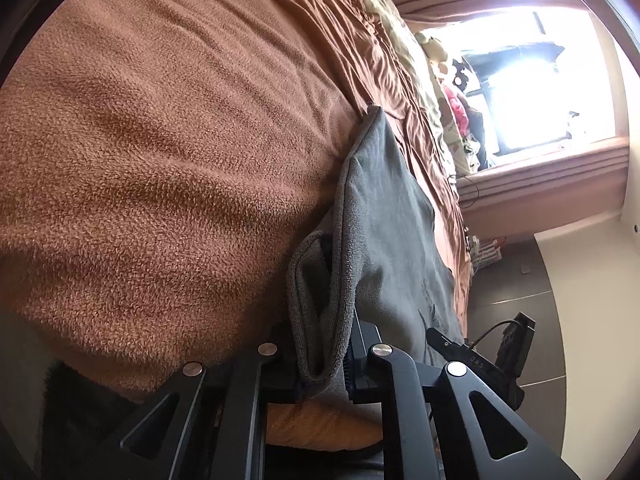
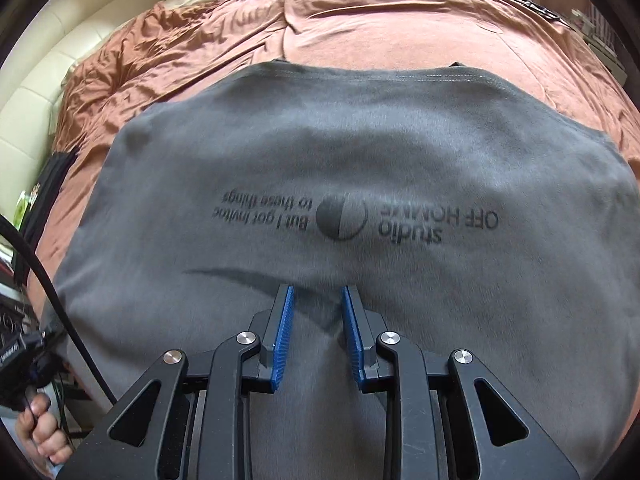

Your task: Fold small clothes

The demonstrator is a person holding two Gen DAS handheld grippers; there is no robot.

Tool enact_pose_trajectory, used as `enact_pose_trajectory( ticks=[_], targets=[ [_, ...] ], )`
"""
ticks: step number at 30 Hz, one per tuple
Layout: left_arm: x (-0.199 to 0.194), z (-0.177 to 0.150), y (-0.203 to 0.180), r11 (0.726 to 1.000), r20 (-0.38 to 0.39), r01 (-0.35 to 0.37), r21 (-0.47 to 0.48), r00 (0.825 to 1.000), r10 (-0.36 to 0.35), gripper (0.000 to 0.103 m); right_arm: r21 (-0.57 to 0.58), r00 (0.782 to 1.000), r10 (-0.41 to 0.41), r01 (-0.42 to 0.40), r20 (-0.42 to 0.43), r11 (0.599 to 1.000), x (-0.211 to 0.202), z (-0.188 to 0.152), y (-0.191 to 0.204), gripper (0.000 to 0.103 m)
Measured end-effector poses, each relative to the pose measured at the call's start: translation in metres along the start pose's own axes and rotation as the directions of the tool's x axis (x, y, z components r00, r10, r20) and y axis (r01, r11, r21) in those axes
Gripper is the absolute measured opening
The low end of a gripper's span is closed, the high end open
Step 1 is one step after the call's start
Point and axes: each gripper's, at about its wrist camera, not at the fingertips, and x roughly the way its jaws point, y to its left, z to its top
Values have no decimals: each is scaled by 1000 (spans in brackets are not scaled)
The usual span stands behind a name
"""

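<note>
Left jaws: left gripper (image 1: 320, 364) clamped on folded hem of grey T-shirt (image 2: 340, 152).
Right jaws: right gripper (image 2: 317, 334) parted, empty, over shirt.
Surface: rust-brown bedspread (image 2: 192, 44).

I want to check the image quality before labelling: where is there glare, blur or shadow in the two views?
Left wrist view: the window is blown out to white, and the brown blanket bulges with fisheye distortion. Right wrist view: light is even, the grey T-shirt looks slightly motion-blurred, and the right gripper casts a soft shadow on it.
</note>
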Motion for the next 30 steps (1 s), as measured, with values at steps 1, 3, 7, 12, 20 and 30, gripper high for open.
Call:
enact_pose_trajectory(
  ticks=[1,3,7,12,20,30],
  targets=[
    [0,0,1,1000,0,2,-9,1000,-2,15,4,1000,-3,3,12,1000,3,0,1,22],
    [0,0,2,1000,-1,1,-24,1000,-1,14,18,999,-2,1,34,1000,7,2,1,22],
    [0,-1,1,999,-3,-13,-33,1000,13,14,65,998,32,-35,48,997,12,15,-10,22],
    [3,0,-3,998,-8,-28,-48,1000,28,14,111,997,56,-61,49,992,22,40,-19,20],
    [5,1,-6,997,-5,-40,-67,999,40,14,150,996,91,-94,24,984,39,80,-35,20],
    [8,7,-5,994,-8,-17,-111,1000,16,14,165,993,122,-119,-6,979,60,120,-47,18]
  ],
)
